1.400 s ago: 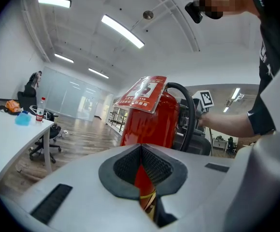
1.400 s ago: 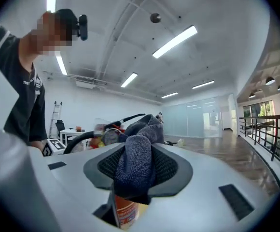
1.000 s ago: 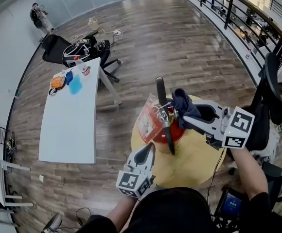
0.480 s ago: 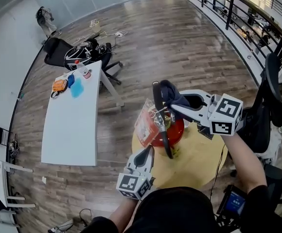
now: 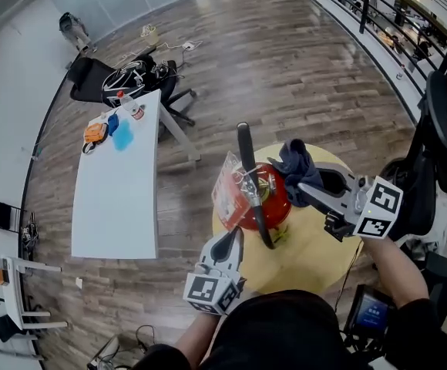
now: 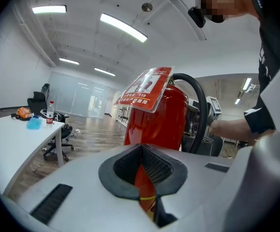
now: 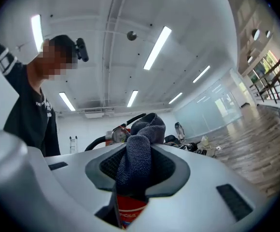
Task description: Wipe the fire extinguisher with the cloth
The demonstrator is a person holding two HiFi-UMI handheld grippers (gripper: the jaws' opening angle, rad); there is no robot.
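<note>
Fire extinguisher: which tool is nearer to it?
Right. The right tool, shut on the cloth, is beside the fire extinguisher near its top; the left tool sits lower, short of its body.

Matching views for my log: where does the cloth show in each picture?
Head view: cloth right of centre, held by the right gripper.
Left gripper view: not in it.
Right gripper view: centre, clamped between the jaws.
Shared landmark: the red extinguisher.
</note>
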